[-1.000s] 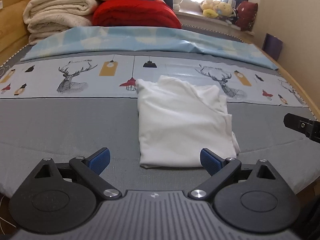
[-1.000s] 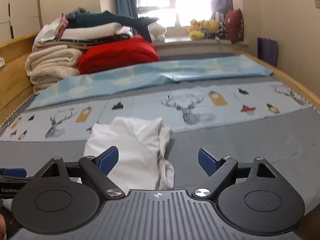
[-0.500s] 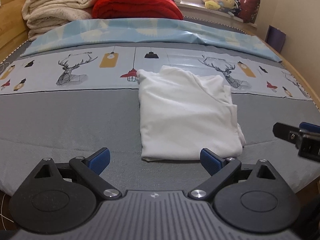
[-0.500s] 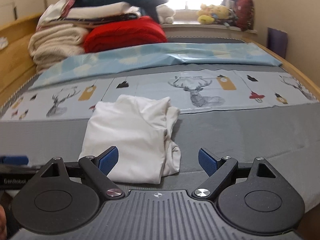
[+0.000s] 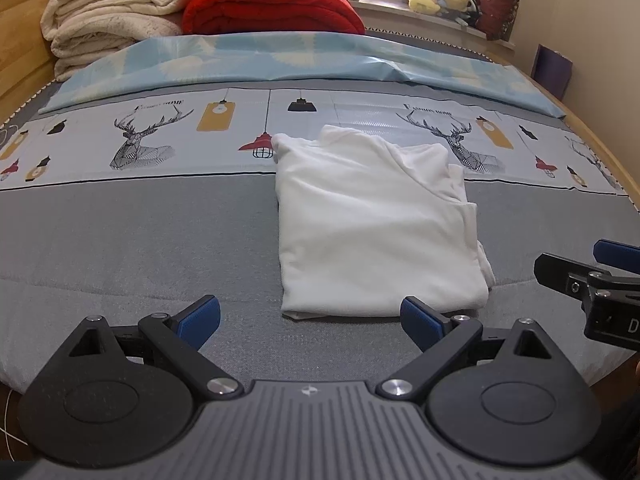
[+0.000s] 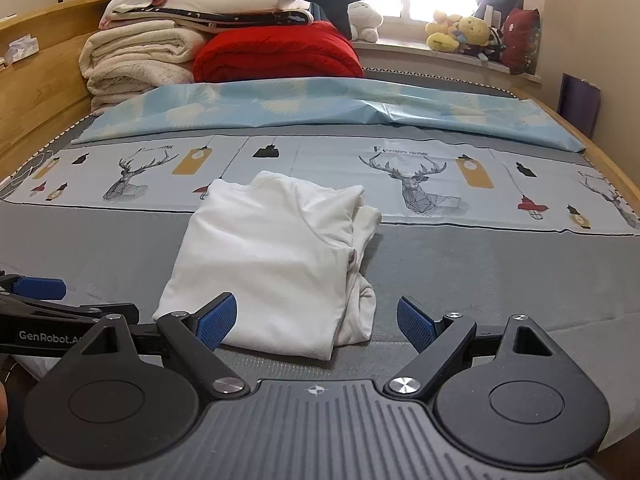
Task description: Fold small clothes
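Here, a folded white garment [image 5: 376, 232] is seen lying flat on the grey bed [image 5: 120, 240], its far edge on the printed strip. Both tools, left [image 5: 310, 316] and right [image 6: 316, 318], are held level just short of its near edge, jaws apart and apparently empty.

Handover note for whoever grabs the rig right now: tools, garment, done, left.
Left tool: open, empty, low over the near edge of the bed, in front of the garment's near hem.
Right tool: open, empty, also at the near edge, to the garment's right.
White garment: lies flat on the grey bed cover, folded to a rough rectangle; far end overlaps the deer-print sheet.
Done: side folds look in; the right edge is bunched, with layers showing.
Left: probably tidy that right edge, then fold near hem to far end. Neither tool touches cloth yet.
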